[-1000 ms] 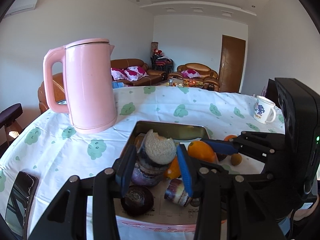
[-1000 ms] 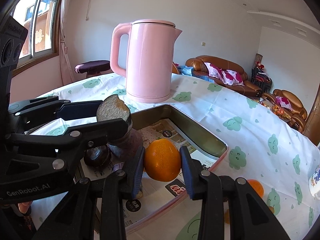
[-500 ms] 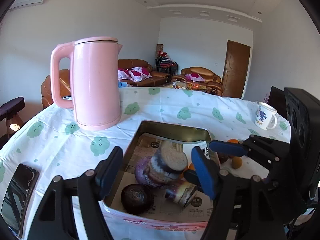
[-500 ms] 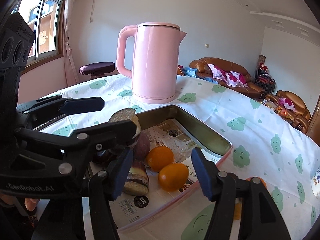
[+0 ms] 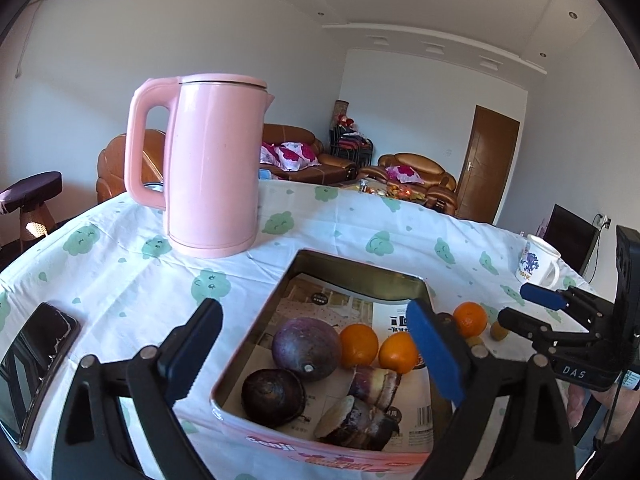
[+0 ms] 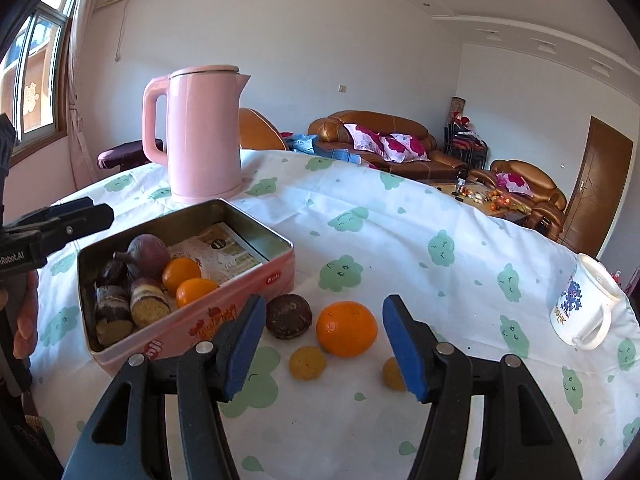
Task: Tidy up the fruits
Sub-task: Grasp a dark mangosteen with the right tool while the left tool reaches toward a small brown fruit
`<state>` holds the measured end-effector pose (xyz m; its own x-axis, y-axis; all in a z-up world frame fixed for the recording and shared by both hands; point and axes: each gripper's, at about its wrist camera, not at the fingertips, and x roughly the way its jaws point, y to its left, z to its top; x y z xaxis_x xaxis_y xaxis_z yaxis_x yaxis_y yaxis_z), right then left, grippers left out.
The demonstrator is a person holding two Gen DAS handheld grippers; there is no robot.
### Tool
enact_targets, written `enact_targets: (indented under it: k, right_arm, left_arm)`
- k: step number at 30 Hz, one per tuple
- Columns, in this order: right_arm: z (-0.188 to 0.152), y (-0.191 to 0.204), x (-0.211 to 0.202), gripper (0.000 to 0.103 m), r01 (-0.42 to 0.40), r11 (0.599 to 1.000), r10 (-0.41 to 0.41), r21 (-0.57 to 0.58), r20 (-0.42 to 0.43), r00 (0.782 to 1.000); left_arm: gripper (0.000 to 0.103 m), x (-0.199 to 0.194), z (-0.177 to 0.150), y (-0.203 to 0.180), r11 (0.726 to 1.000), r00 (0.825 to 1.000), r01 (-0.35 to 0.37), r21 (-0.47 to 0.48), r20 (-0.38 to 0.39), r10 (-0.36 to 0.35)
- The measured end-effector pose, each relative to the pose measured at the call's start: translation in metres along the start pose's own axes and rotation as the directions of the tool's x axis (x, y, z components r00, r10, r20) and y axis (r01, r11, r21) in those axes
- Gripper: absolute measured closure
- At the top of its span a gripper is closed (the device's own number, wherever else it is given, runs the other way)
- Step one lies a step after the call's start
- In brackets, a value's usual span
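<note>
A pink metal tin (image 5: 280, 446) (image 6: 256, 276) holds a purple fruit (image 5: 306, 348), a dark round fruit (image 5: 272, 398), two sugarcane pieces (image 5: 356, 424) and two oranges (image 5: 358, 344) (image 6: 180, 274). My left gripper (image 5: 316, 354) is open and empty above the tin's near end. My right gripper (image 6: 326, 354) is open and empty over the cloth to the tin's right. Between its fingers lie an orange (image 6: 346, 328), a dark round fruit (image 6: 289, 316) and two small yellow fruits (image 6: 307, 362).
A pink kettle (image 5: 208, 168) (image 6: 198, 132) stands behind the tin. A white mug (image 6: 584, 308) (image 5: 538, 264) sits at the right. A black phone (image 5: 34, 364) lies at the table's left edge. The tablecloth (image 6: 400, 232) is white with green prints.
Both grippers have opened and let go: the sugarcane piece and the orange now lie in the tin. Both have drawn back, the right one swinging right over the loose fruits.
</note>
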<state>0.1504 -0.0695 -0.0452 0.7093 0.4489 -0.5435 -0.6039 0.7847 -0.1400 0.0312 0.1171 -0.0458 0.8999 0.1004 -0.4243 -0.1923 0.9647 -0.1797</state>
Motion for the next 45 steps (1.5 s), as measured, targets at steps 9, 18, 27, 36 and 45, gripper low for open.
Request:
enact_targets:
  k: [9,18,27,36,45]
  right_arm:
    - [0.003,0.030,0.039,0.051,-0.041,0.982,0.023,-0.187,-0.100,0.995]
    - [0.003,0.036,0.075,0.053,-0.100,0.956,0.038,-0.275,-0.224,0.974]
    - [0.004,0.033,0.081,0.061,-0.096,0.970,0.041,-0.223,-0.238,0.970]
    - [0.010,-0.001,0.009,0.061,0.001,1.000,-0.001,-0.031,-0.002,1.000]
    - [-0.023,-0.070,-0.018,0.061,0.170,0.971,-0.173,0.166,-0.001,0.985]
  left_arm:
    - [0.005,0.000,0.000,0.009,0.999,1.000,-0.019,-0.030,0.002,0.019]
    - [0.005,-0.001,0.000,0.010,0.999,1.000,-0.018,-0.029,0.005,0.018]
    - [0.005,-0.001,0.002,0.001,1.000,1.000,-0.008,-0.008,0.005,0.008]
    - [0.005,0.000,0.008,-0.049,0.994,0.999,0.047,0.098,0.017,-0.049]
    - [0.006,0.030,-0.012,-0.126,0.960,0.988,0.138,0.244,-0.099,-0.117]
